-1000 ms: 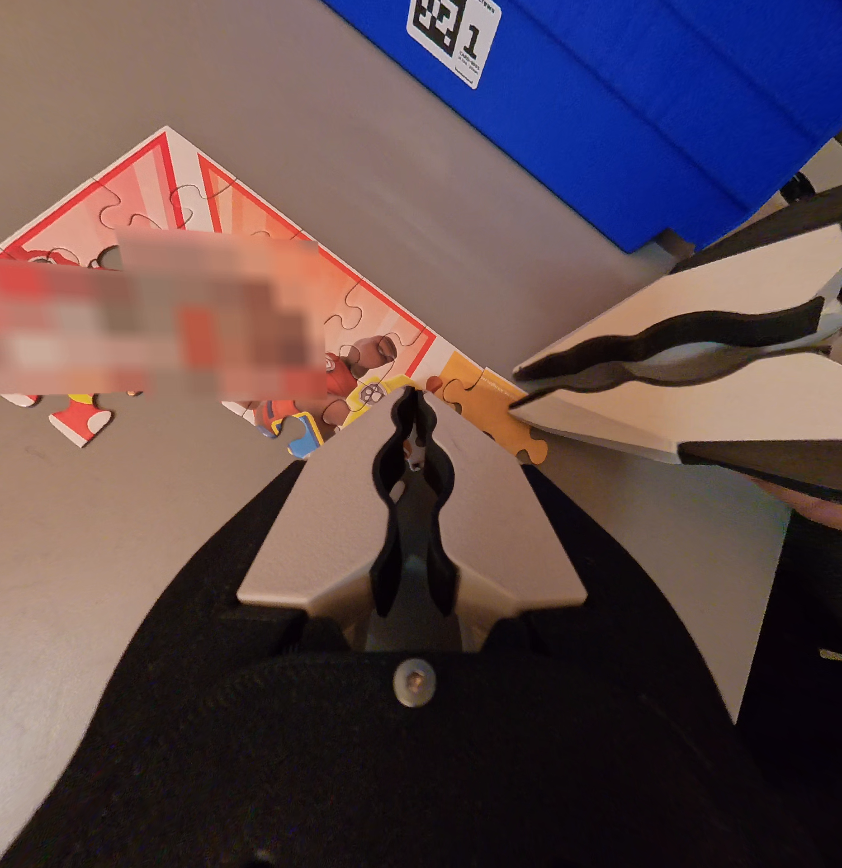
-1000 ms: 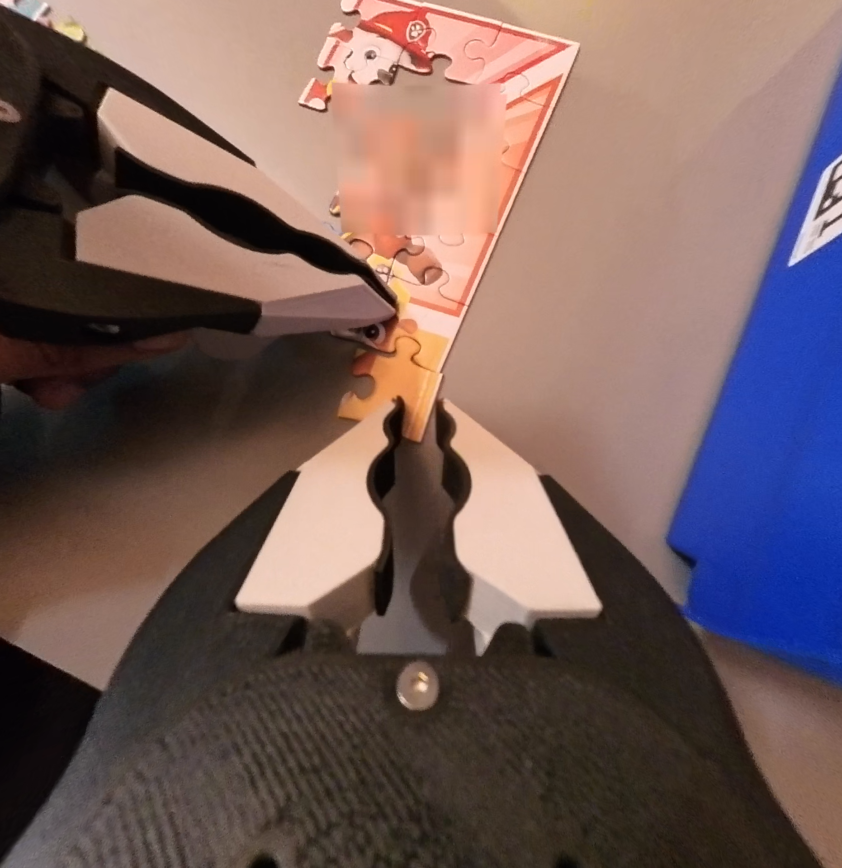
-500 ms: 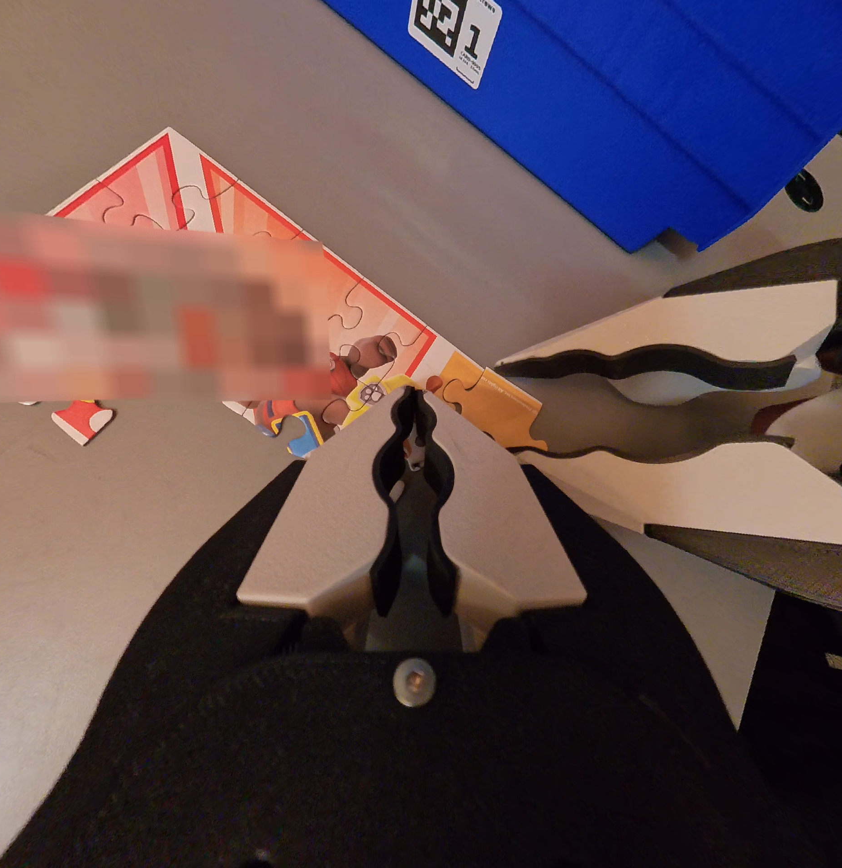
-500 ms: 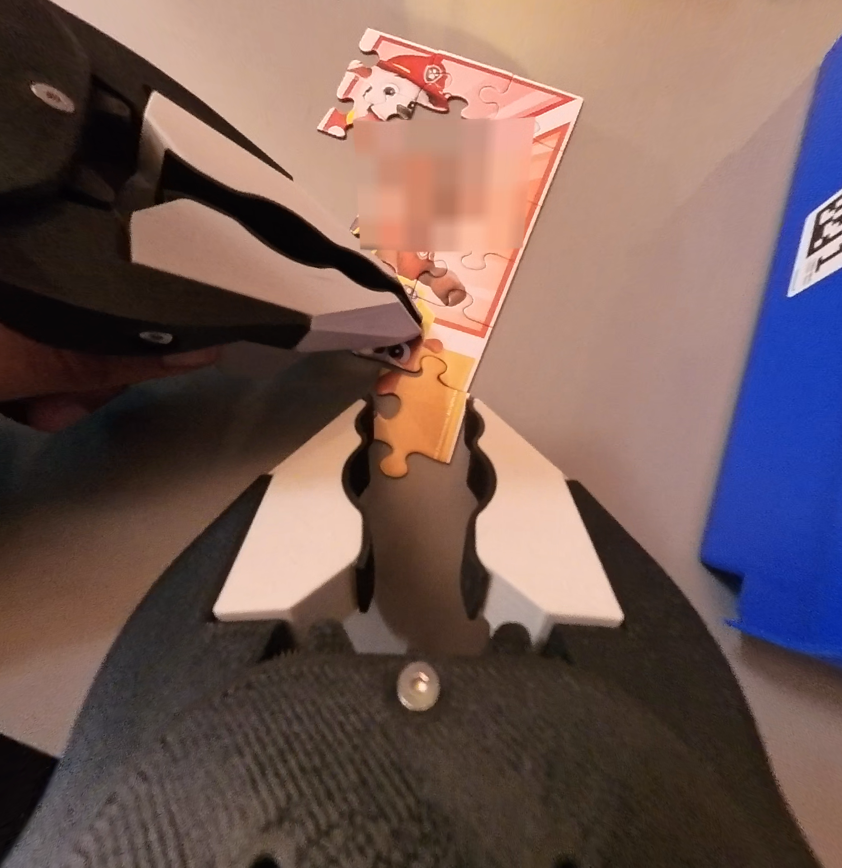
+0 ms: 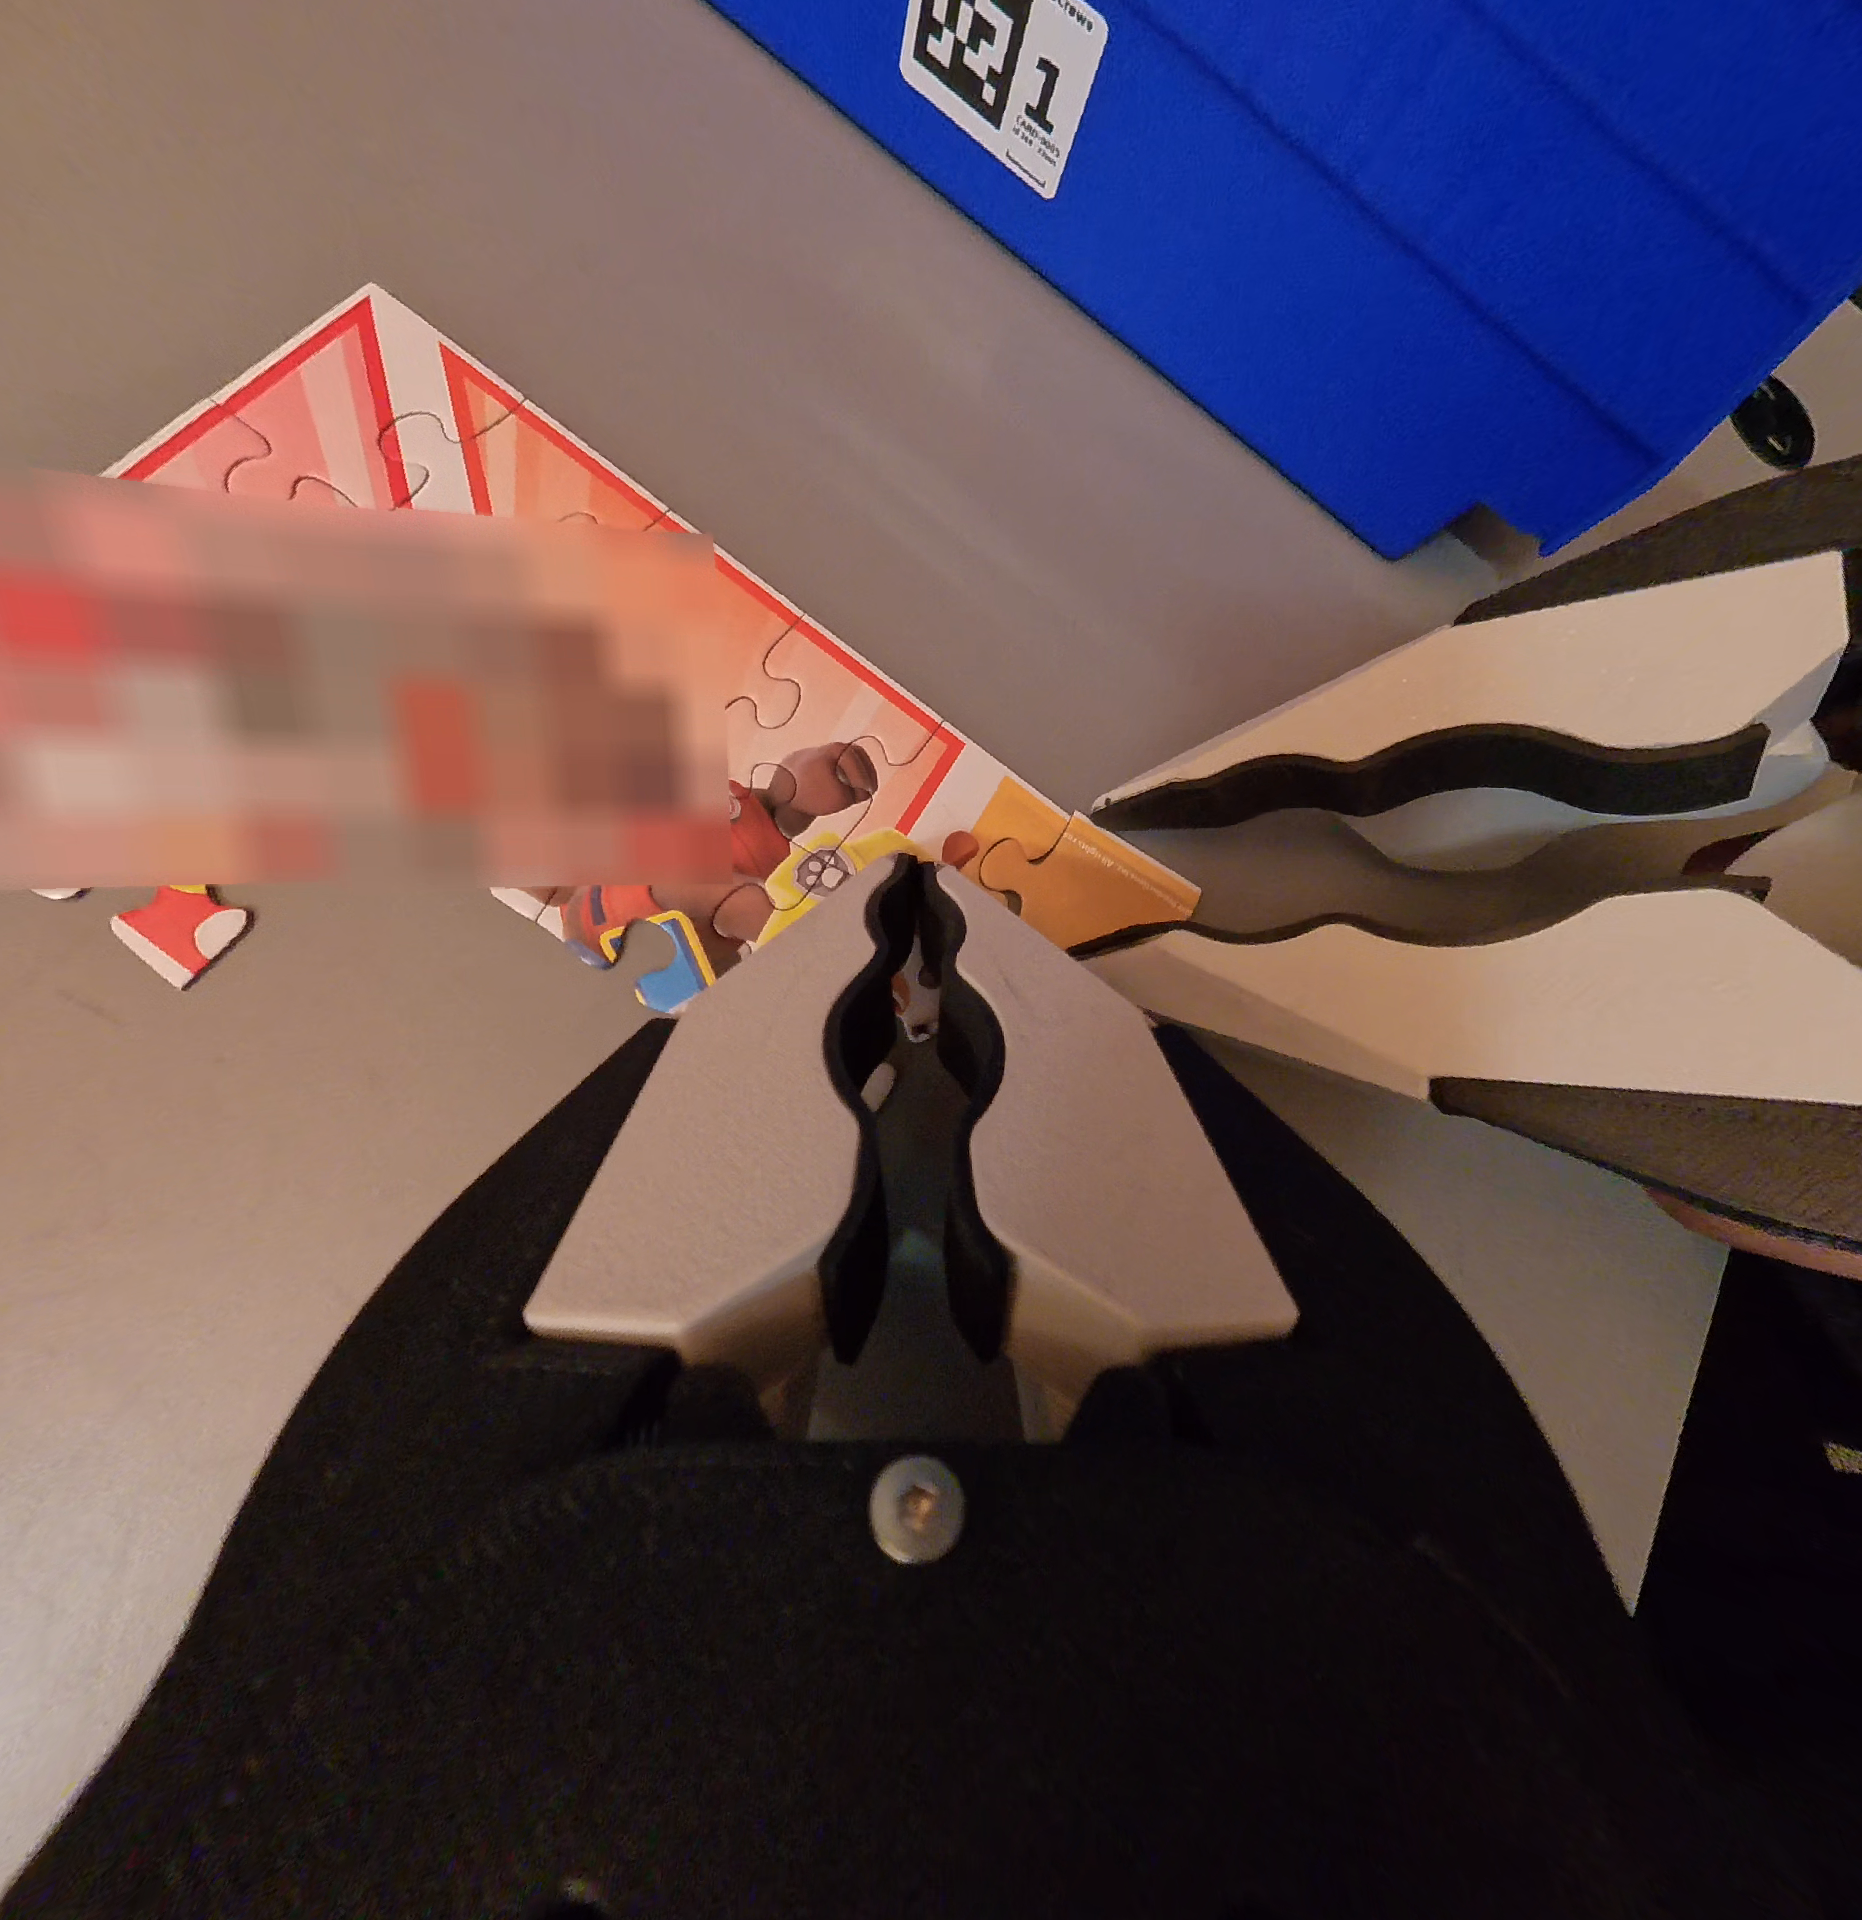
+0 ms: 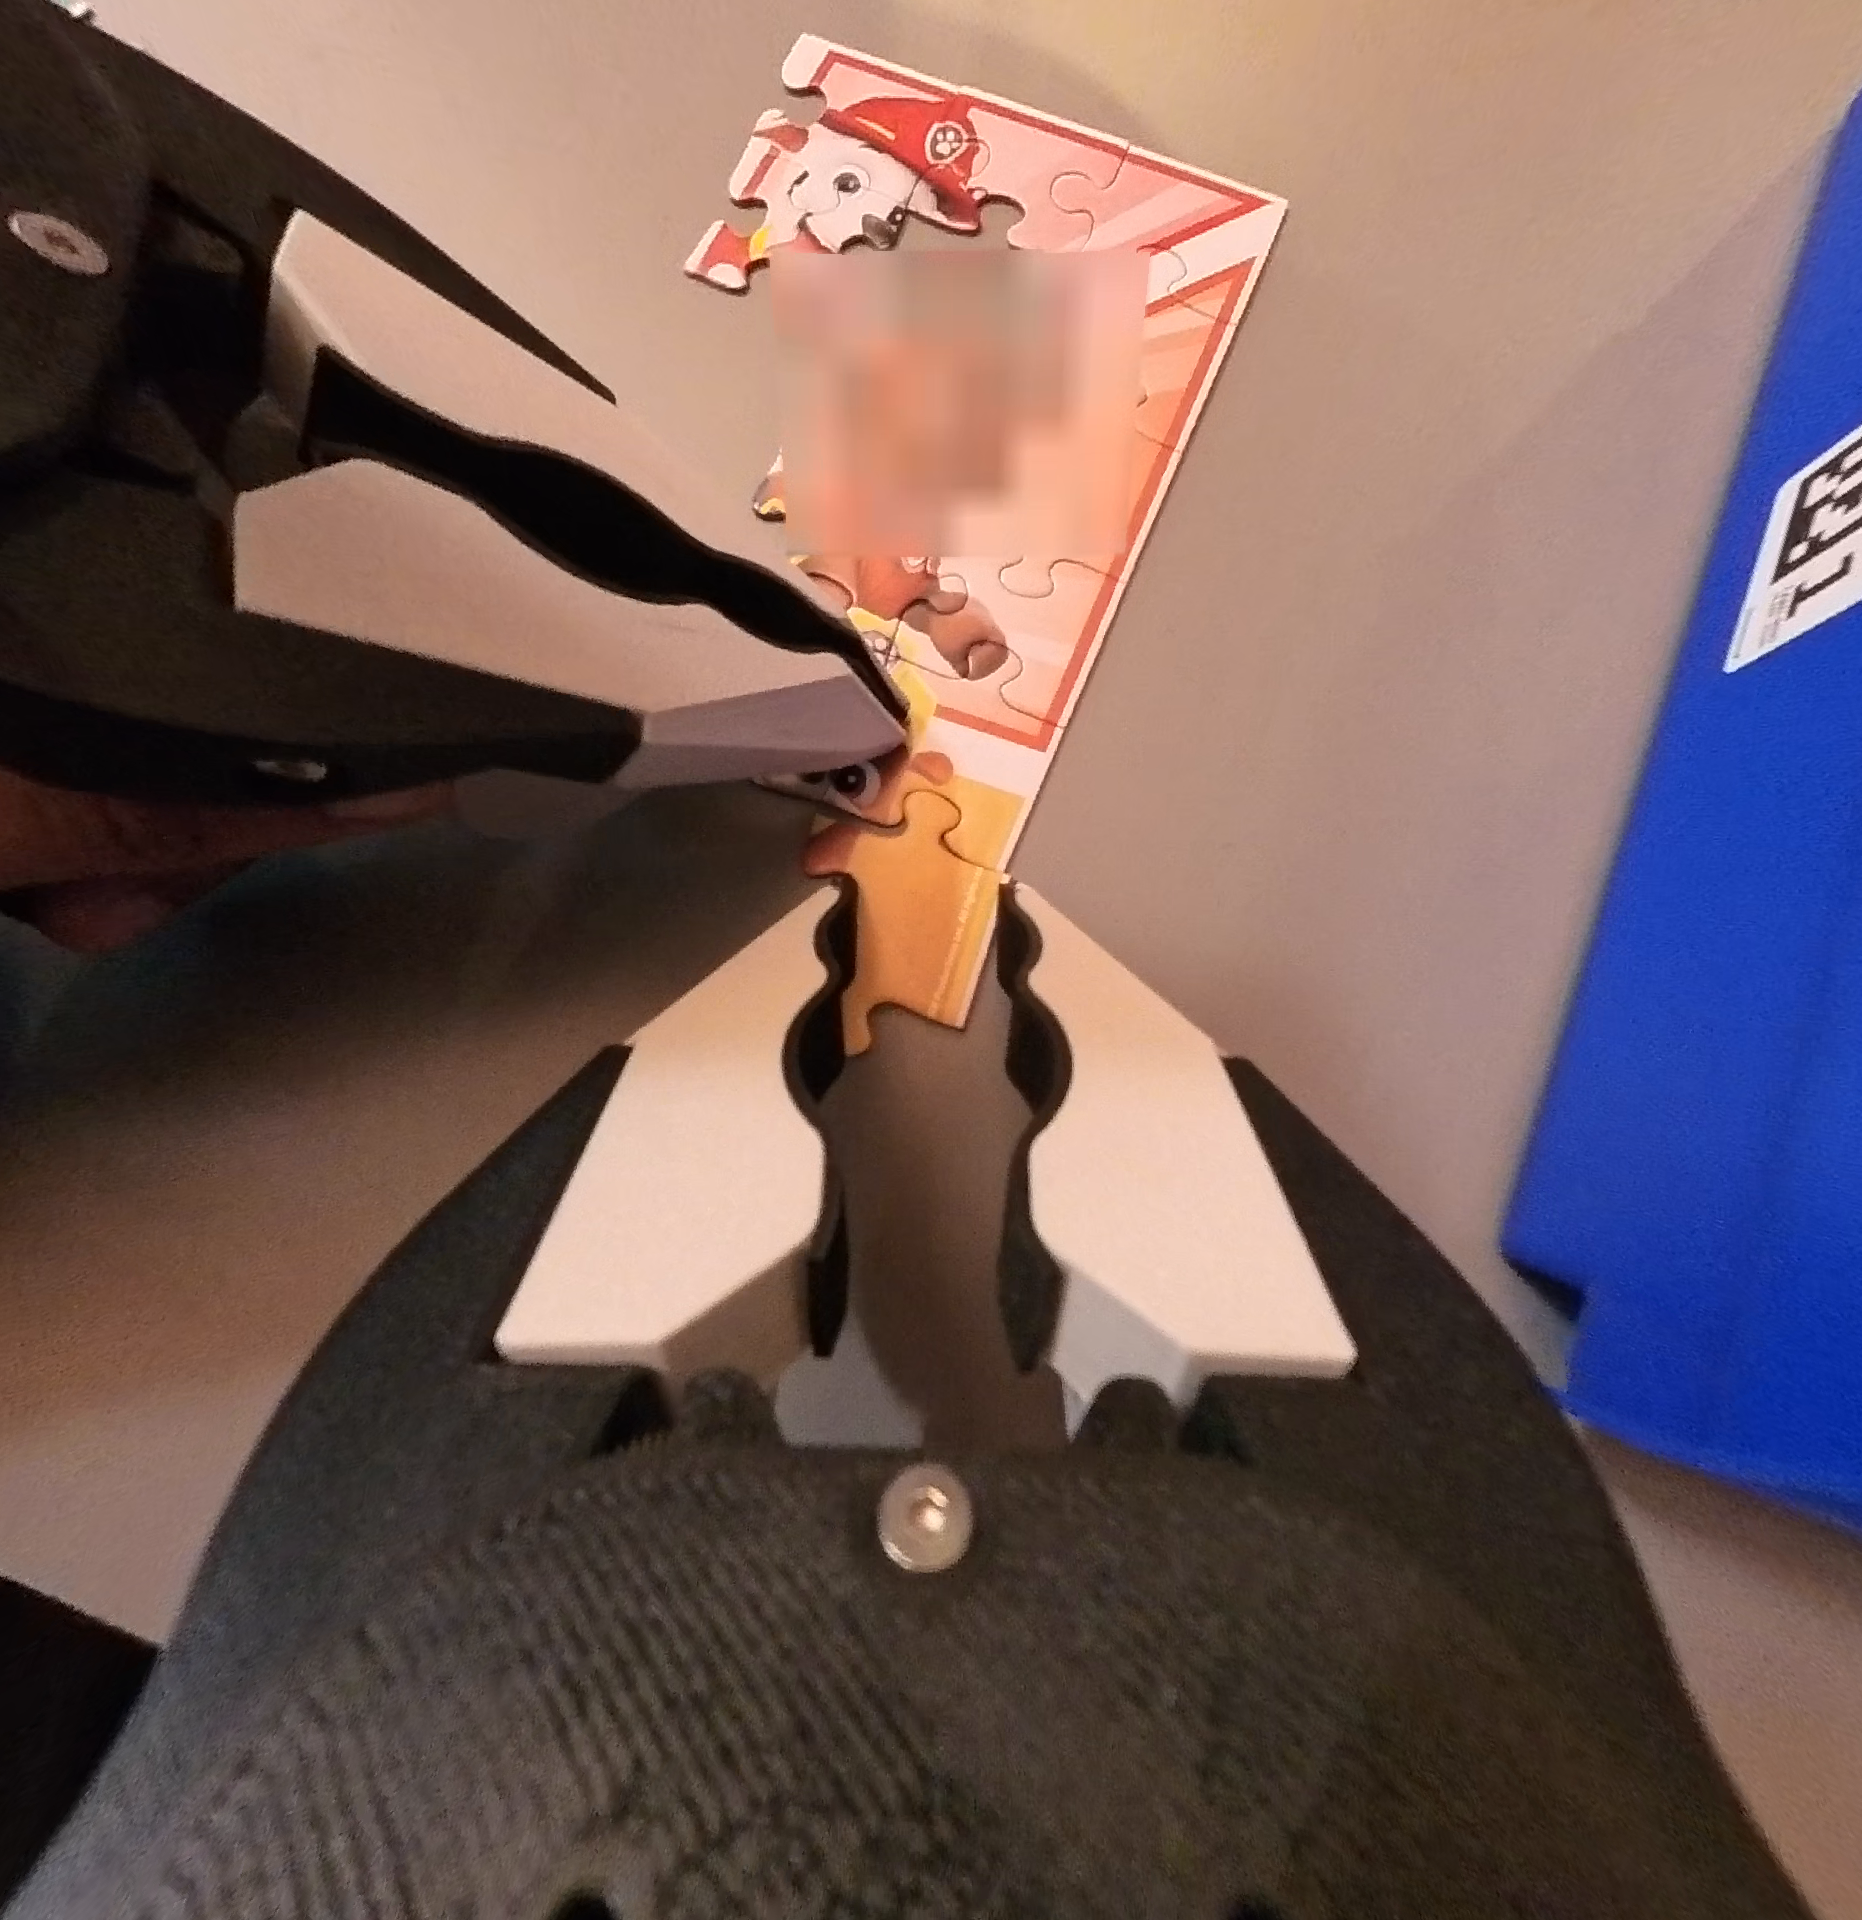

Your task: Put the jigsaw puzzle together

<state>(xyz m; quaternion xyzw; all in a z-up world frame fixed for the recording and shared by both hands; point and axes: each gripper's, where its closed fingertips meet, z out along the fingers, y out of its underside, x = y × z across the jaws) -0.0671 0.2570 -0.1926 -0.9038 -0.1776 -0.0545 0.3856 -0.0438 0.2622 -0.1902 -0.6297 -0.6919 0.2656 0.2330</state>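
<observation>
Two grippers met at one corner of a half-built puzzle lying flat on a grey table. The left gripper was closed, its tips brought together over the picture beside the corner. Whether they pressed on the card or hung just above it could not be told.

The right gripper came in from the side. Its fingers were partly spread, and its pads sat against two opposite edges of an orange piece. That piece lay on the table at the very corner of the puzzle, and its notch was fitted around the tab of the neighbouring piece.

A blue bin with a white sticker stood well apart at the far side. One loose red piece lay just off the puzzle's ragged edge.

The handling seemed to call for a light sideways grip. Thin card would likely buckle or pop up if it were pinched hard across its edges. The orange piece would be best kept flat and square to its neighbour, since a small twist could probably lift the joint. The closed gripper looked well placed to steady the joined pieces, provided it bore straight down rather than dragging them.
</observation>
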